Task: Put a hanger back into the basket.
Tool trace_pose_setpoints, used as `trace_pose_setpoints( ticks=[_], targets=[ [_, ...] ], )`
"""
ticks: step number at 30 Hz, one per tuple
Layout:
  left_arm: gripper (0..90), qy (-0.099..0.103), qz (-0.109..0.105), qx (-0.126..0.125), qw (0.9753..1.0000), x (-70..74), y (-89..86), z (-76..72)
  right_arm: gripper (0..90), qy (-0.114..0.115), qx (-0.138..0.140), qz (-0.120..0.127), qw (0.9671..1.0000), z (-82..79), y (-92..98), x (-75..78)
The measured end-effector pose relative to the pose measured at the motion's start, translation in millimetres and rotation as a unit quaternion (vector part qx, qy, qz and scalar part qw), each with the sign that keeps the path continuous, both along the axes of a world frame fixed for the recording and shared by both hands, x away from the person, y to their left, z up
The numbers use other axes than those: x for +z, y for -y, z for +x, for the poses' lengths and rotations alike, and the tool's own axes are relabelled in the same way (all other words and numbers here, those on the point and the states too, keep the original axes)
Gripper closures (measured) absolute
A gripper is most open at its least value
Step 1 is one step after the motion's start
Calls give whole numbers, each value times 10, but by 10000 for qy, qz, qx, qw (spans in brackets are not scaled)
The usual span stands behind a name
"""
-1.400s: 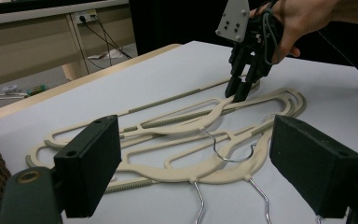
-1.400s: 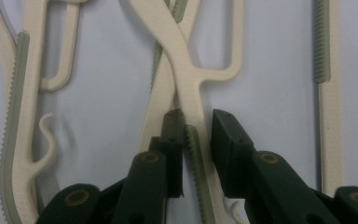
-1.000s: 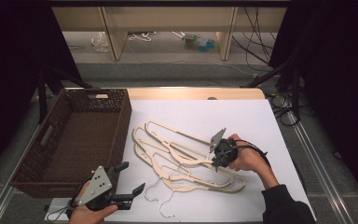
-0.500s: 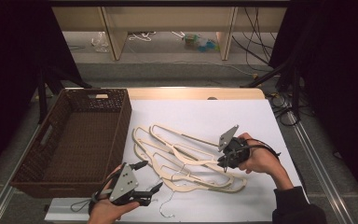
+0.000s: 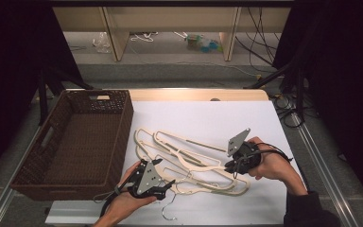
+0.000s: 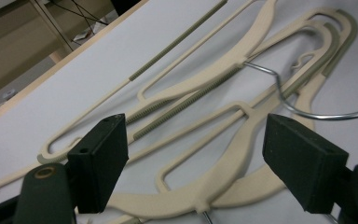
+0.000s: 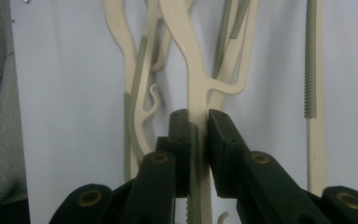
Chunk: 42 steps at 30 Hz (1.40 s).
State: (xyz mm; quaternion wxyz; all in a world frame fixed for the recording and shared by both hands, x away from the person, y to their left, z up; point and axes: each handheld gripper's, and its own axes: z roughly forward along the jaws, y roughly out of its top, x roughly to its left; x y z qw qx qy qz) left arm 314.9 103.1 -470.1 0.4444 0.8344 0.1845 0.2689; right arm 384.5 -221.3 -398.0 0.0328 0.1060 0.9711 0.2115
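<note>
Wicker basket (image 5: 75, 142) sits left on the desk (image 5: 208, 118); cream hangers (image 5: 189, 161) lie tangled beside it. Right gripper (image 5: 231, 165) pinches one arm; left gripper (image 5: 163, 187) gapes wide over another. Lifting now risks dragging neighbours along (hooks (image 6: 298, 100) interlock).

It looked like a lab set up for recording. A counter (image 5: 264, 118) covered in a white sheet stood between black curtains (image 5: 9, 71), with metal rails (image 5: 319, 161) along its sides. Cables (image 5: 260, 42) trailed over the grey floor behind, past plain wooden shelving (image 5: 118, 33) with scattered clutter (image 5: 201, 42) beneath.
</note>
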Motion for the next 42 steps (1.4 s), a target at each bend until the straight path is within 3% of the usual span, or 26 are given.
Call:
trace_pose_setpoints(
  ticks=[1,3,12,15,16,19,22,25,26,27,29,30,32,34,35,37,40,41,42],
  targets=[
    [220,0,0,0,10000,0,0,0,806,0,0,0,10000,0,0,0],
    [210,51,240,-103,9996,-25,49,78,806,-30,32,58,10000,-36,7,5],
    [249,356,346,-330,9982,-86,171,199,806,-88,121,22,9999,-63,-2,-15],
    [269,366,353,-429,9978,-86,207,234,806,-105,138,37,9998,-74,-1,-9],
    [305,416,450,-538,9967,-91,229,242,806,-124,166,53,9998,-70,6,-11],
    [357,502,471,-589,9959,-97,255,242,806,-119,175,62,9998,-67,9,-12],
    [415,615,577,-750,9936,-98,301,247,806,-94,164,46,9998,-73,9,-15],
    [447,717,721,-934,9904,-73,334,242,805,-123,167,49,9998,-73,12,-10],
    [488,881,892,-1086,9861,-44,363,238,806,-110,204,80,9997,-68,19,-12],
    [507,881,892,-1086,9861,-44,363,238,806,-110,204,80,9997,-68,19,-12],
    [531,957,926,-1260,9831,-36,398,228,806,-100,194,79,9997,-66,24,-11],
    [569,1009,1024,-1391,9798,-25,409,228,806,-92,200,81,9997,-65,26,-11],
    [655,1080,1118,-1524,9760,-13,424,231,805,-98,223,102,9997,-60,38,-10],
    [684,1178,1196,-1706,9709,-6,450,238,805,-65,240,140,9996,-51,49,-17],
    [690,1178,1196,-1706,9709,-6,450,238,806,-50,249,138,9996,-47,58,-18],
    [716,1292,1302,-1959,9633,38,462,267,806,-71,214,170,9996,-42,74,-27],
    [761,1363,1180,-1916,9648,88,458,276,807,-119,258,250,9993,-22,112,-43],
    [769,1471,1375,-2029,9583,152,455,303,807,-116,264,266,9992,-19,115,-50],
    [776,1471,1375,-2029,9583,152,455,303,808,-135,272,271,9992,-22,119,-50]
  ],
)
